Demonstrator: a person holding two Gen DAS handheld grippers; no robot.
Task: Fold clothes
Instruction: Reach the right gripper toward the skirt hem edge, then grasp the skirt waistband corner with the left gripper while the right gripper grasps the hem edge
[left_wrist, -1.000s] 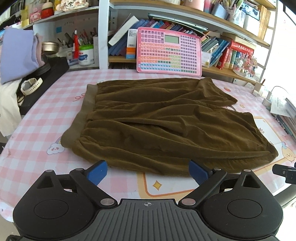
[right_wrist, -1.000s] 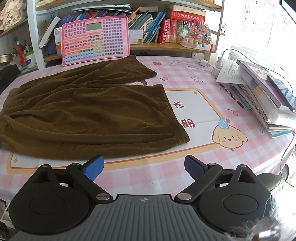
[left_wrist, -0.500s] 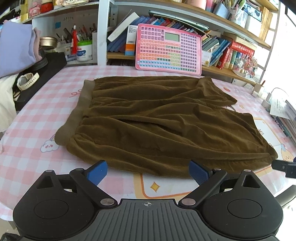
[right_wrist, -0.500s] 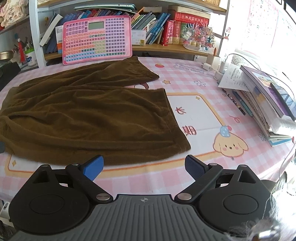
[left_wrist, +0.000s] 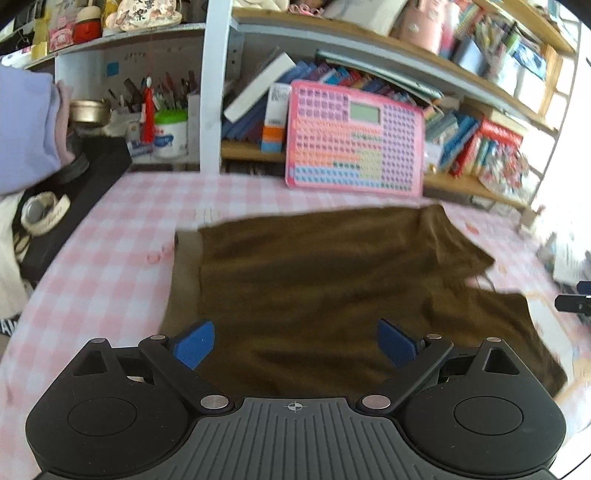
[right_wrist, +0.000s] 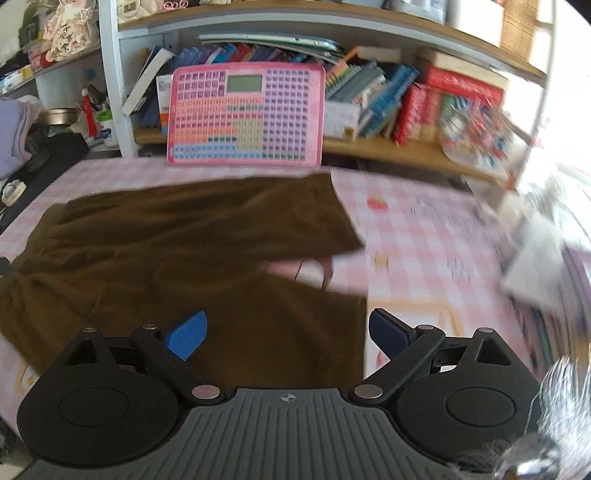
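Observation:
A pair of brown shorts (left_wrist: 332, 280) lies spread flat on the pink checked tablecloth (left_wrist: 118, 236), waistband to the left. It also shows in the right wrist view (right_wrist: 184, 251), with its two legs to the right. My left gripper (left_wrist: 294, 341) is open and empty, over the near waist part of the shorts. My right gripper (right_wrist: 287, 334) is open and empty, over the near leg's hem. The right gripper's tip shows at the right edge of the left wrist view (left_wrist: 574, 302).
A pink keypad toy (left_wrist: 352, 138) leans on the bookshelf behind the table; it also shows in the right wrist view (right_wrist: 245, 118). A black case with a watch (left_wrist: 44, 212) lies at the left. Papers and books (right_wrist: 535, 266) lie at the right.
Both grippers have moved forward over the table and now hover above the near side of the shorts. The views are blurred by motion. The shorts have not moved.

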